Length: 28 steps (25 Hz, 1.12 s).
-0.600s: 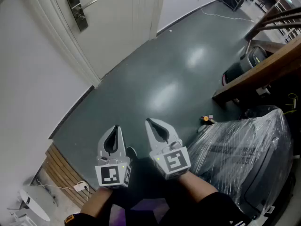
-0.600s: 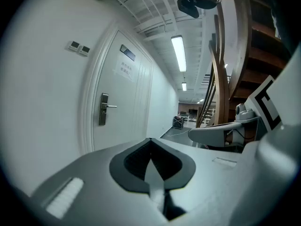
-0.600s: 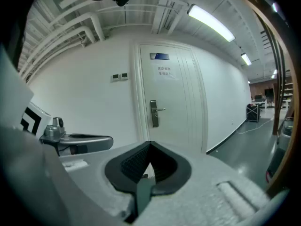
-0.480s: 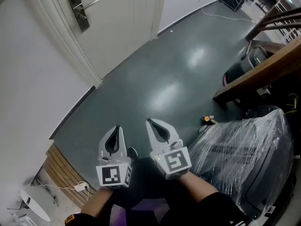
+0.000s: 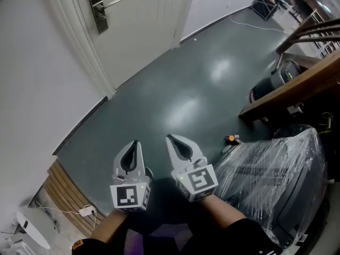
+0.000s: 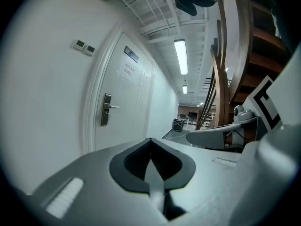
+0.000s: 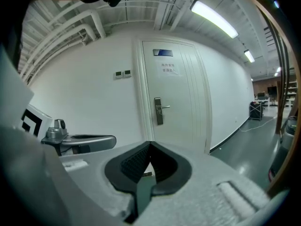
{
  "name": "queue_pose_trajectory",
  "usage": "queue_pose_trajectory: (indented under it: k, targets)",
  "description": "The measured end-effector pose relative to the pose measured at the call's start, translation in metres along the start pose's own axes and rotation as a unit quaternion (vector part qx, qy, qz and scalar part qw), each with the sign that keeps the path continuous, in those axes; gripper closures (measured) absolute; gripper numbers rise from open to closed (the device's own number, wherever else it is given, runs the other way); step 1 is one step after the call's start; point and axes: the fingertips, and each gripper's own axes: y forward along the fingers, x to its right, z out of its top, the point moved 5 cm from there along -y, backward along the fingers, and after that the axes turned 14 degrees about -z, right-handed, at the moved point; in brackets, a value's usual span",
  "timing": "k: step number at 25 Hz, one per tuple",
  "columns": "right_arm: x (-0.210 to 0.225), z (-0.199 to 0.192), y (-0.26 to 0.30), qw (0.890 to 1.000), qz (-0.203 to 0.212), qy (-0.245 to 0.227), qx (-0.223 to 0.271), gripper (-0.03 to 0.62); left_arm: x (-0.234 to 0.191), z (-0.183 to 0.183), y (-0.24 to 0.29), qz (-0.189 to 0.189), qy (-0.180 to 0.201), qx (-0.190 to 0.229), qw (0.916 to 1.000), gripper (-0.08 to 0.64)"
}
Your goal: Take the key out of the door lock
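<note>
A white door [image 5: 141, 25] stands far ahead at the top left of the head view, with a metal lock plate and lever handle [image 5: 98, 8]. The plate also shows in the left gripper view [image 6: 106, 109] and the right gripper view [image 7: 158, 110]. Any key in the lock is too small to make out. My left gripper [image 5: 134, 143] and right gripper [image 5: 169, 138] are held side by side, low and close to my body and well short of the door. Both are shut and hold nothing. Each points toward the door [image 6: 150, 141] [image 7: 149, 144].
The dark green floor [image 5: 175, 94] stretches between me and the door. To the right are a plastic-wrapped bulky object [image 5: 271, 179], a wooden stair beam [image 5: 297, 84] and a dark machine [image 5: 271, 81]. A slatted wood panel [image 5: 69, 193] and a white plug with its cable [image 5: 85, 211] lie lower left.
The head view has shifted a little, so the door lock now sits further right in the picture. Both grippers stay shut and in about the same place.
</note>
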Motion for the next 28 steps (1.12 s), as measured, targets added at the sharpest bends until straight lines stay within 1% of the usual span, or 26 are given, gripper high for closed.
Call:
queue_pose_trajectory:
  k: [3, 6, 9, 11, 14, 18, 21, 24, 28]
  targets:
    - [-0.009, -0.001, 0.002, 1.000, -0.002, -0.003, -0.003, 0.600, -0.008, 0.001, -0.007, 0.001, -0.002, 0.005, 1.0000, 0.541]
    - [-0.018, -0.001, 0.003, 1.000, -0.016, 0.003, -0.015, 0.600, -0.016, 0.002, -0.016, 0.002, -0.002, 0.008, 1.0000, 0.541]
    - [-0.028, -0.001, 0.007, 1.000, -0.014, -0.005, -0.007, 0.600, -0.027, 0.000, -0.023, 0.006, -0.004, 0.011, 0.9999, 0.541]
    - [-0.033, 0.001, 0.013, 1.000, -0.012, -0.012, -0.008, 0.600, -0.037, -0.002, -0.024, 0.014, -0.009, 0.010, 0.9998, 0.541]
    - [-0.034, 0.002, 0.021, 1.000, -0.009, -0.011, -0.019, 0.600, -0.048, 0.000, -0.024, 0.033, -0.016, 0.011, 0.9993, 0.541]
    - [-0.031, 0.012, 0.047, 1.000, 0.005, -0.012, -0.010, 0.600, -0.061, 0.004, -0.014, 0.053, -0.007, 0.015, 0.9985, 0.541]
    - [-0.031, 0.017, 0.074, 0.999, 0.031, -0.009, -0.008, 0.600, -0.071, 0.003, -0.002, 0.073, -0.012, 0.009, 0.9972, 0.541]
    - [-0.018, 0.012, 0.102, 0.998, 0.055, -0.003, -0.008, 0.600, -0.083, 0.002, 0.019, 0.094, -0.009, -0.003, 0.9956, 0.541]
    - [0.002, 0.024, 0.139, 0.996, 0.085, 0.004, -0.012, 0.600, -0.100, 0.011, 0.054, 0.128, -0.008, -0.005, 0.9918, 0.541]
